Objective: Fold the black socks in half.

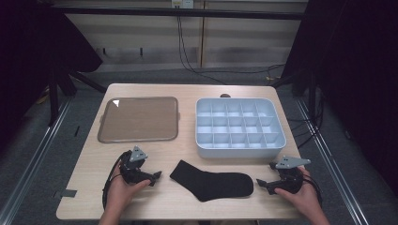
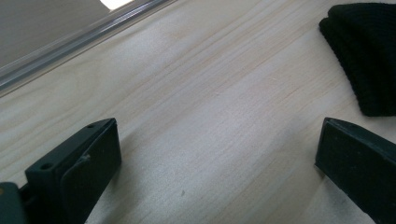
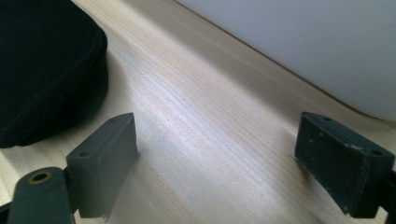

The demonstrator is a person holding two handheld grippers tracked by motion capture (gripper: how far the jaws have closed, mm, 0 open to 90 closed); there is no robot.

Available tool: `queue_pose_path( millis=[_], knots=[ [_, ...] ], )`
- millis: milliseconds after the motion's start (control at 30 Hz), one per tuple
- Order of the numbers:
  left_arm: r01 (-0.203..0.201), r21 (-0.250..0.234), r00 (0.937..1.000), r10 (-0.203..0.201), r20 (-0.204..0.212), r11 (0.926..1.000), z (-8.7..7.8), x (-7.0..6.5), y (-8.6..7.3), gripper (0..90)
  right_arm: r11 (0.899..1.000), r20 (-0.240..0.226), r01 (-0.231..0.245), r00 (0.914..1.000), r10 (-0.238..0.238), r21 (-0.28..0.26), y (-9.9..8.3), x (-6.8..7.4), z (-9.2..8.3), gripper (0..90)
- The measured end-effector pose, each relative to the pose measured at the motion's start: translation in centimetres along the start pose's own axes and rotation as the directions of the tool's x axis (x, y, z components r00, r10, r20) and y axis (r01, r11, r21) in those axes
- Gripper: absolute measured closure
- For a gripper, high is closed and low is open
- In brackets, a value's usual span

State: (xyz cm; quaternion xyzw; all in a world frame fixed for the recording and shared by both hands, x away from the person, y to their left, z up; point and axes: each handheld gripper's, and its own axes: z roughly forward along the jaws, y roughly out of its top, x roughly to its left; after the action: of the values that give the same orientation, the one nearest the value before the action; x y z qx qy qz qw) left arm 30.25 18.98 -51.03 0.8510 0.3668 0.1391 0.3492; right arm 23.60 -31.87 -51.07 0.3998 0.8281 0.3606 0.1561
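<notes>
1. Nearest the person, the left gripper (image 1: 157,176) rests low on the wooden table (image 1: 187,157) at the front left, held in the left hand (image 1: 123,188); its jaws stand wide apart with bare wood between them, grasping nothing.
2. At the front right, the right gripper (image 1: 259,183), held in the right hand (image 1: 300,192), also sits low on the table with its jaws released and nothing between them.
3. Between the two grippers lies a black sock (image 1: 213,180), flat on the table, its cuff toward the left gripper and its toe toward the right one. Each gripper tip is near the sock but apart from it.
4. Farther back on the right stands a pale blue compartment box (image 1: 240,148), just beyond the sock.
5. Farther back on the left lies a flat brown tray (image 1: 139,118), well apart from the sock.
</notes>
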Motion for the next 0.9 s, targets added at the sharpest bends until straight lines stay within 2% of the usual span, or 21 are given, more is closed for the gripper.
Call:
queue_pose_path(
  millis=[67, 100, 133, 167, 200, 233, 267, 300, 333, 367, 400, 433, 500, 533, 567, 633, 667, 767, 900],
  knots=[
    [0.005, 0.001, 1.0000, -0.005, -0.004, 1.0000, 0.0, 0.0, 0.0, 0.0, 1.000, 0.001, -0.002, 1.0000, 0.002, 0.003, 0.1, -0.1, -0.1, 17.1],
    [0.014, 0.004, 0.9998, -0.014, -0.013, 0.9999, 0.0, -0.1, 0.0, 0.1, 1.000, -0.004, 0.003, 1.0000, -0.003, 0.018, 0.3, -0.3, -0.3, 27.9],
    [0.014, 0.004, 0.9998, -0.014, -0.013, 0.9999, 0.0, -0.1, 0.0, 0.8, 1.000, -0.004, 0.003, 1.0000, -0.003, 0.018, 0.3, -0.3, -0.3, 27.9],
    [0.016, 0.011, 0.9996, -0.016, -0.021, 0.9998, -0.1, -0.2, 0.1, 0.8, 1.000, -0.008, 0.001, 1.0000, -0.001, 0.022, 0.4, -0.4, -0.5, 33.4],
    [0.026, 0.019, 0.9993, -0.026, -0.028, 0.9995, -0.2, -0.2, 0.2, 6.8, 1.000, -0.031, 0.000, 0.9995, 0.001, 0.012, 0.5, -0.4, -0.7, 44.1],
    [0.037, 0.033, 0.9987, -0.036, -0.036, 0.9988, -0.7, -0.2, 0.5, 12.2, 1.000, -0.039, 0.003, 0.9992, -0.003, 0.011, 0.5, -0.4, -0.8, 49.9],
    [0.037, 0.033, 0.9987, -0.036, -0.036, 0.9988, -0.7, -0.2, 0.5, 18.3, 1.000, -0.039, 0.003, 0.9992, -0.003, 0.011, 0.5, -0.4, -0.8, 49.9],
    [0.051, 0.038, 0.9981, -0.050, -0.036, 0.9980, -0.8, -0.2, 0.6, 20.1, 1.000, -0.062, 0.011, 0.9980, -0.011, 0.000, 0.9, -0.2, -1.2, 59.4],
    [0.076, 0.040, 0.9969, -0.075, -0.025, 0.9963, -0.9, -0.1, 0.6, 20.1, 1.000, -0.062, 0.011, 0.9980, -0.011, 0.000, 0.9, -0.2, -1.2, 59.4],
    [0.135, 0.030, 0.9908, -0.135, 0.010, 0.9904, -1.0, -0.2, 0.8, 21.1, 1.000, -0.100, 0.025, 0.9946, -0.027, -0.018, 1.4, 0.2, -1.5, 68.4],
    [0.135, 0.030, 0.9908, -0.135, 0.010, 0.9904, -1.0, -0.2, 0.8, 23.8, 1.000, -0.100, 0.025, 0.9946, -0.027, -0.018, 1.4, 0.2, -1.5, 68.4],
    [0.127, 0.028, 0.9916, -0.128, 0.020, 0.9914, -1.1, -0.4, 1.1, 25.0, 0.998, -0.110, 0.051, 0.9925, -0.053, -0.020, 2.0, 0.9, -1.8, 75.5],
    [0.113, 0.025, 0.9933, -0.113, 0.023, 0.9933, -1.2, -0.8, 1.6, 25.1, 0.996, -0.127, 0.084, 0.9881, -0.087, -0.024, 2.5, 1.6, -1.9, 80.6],
    [0.113, 0.025, 0.9933, -0.113, 0.023, 0.9933, -1.2, -0.8, 1.6, 25.1, 0.996, -0.127, 0.084, 0.9881, -0.087, -0.024, 2.5, 1.6, -1.9, 80.6],
    [0.113, 0.015, 0.9926, -0.113, 0.043, 0.9935, -1.4, -1.3, 2.1, 25.2, 0.993, -0.141, 0.115, 0.9833, -0.116, -0.014, 3.0, 2.3, -1.9, 85.7],
    [0.108, 0.015, 0.9926, -0.108, 0.055, 0.9941, -1.5, -1.5, 2.4, 25.3, 0.991, -0.147, 0.130, 0.9806, -0.130, -0.009, 3.1, 2.6, -1.8, 87.7],
    [0.102, 0.014, 0.9916, -0.103, 0.078, 0.9946, -1.7, -2.2, 3.0, 26.1, 0.988, -0.163, 0.154, 0.9750, -0.150, 0.008, 3.3, 3.0, -1.7, 90.0],
    [0.111, 0.005, 0.9893, -0.110, 0.095, 0.9939, -1.8, -2.8, 3.5, 26.8, 0.986, -0.175, 0.163, 0.9718, -0.158, 0.016, 3.4, 3.2, -1.6, 90.0],
    [0.136, -0.006, 0.9794, -0.134, 0.152, 0.9906, -1.9, -4.2, 4.6, 28.8, 0.987, -0.188, 0.160, 0.9704, -0.152, 0.026, 3.3, 3.3, -1.6, 90.0]
  ],
)
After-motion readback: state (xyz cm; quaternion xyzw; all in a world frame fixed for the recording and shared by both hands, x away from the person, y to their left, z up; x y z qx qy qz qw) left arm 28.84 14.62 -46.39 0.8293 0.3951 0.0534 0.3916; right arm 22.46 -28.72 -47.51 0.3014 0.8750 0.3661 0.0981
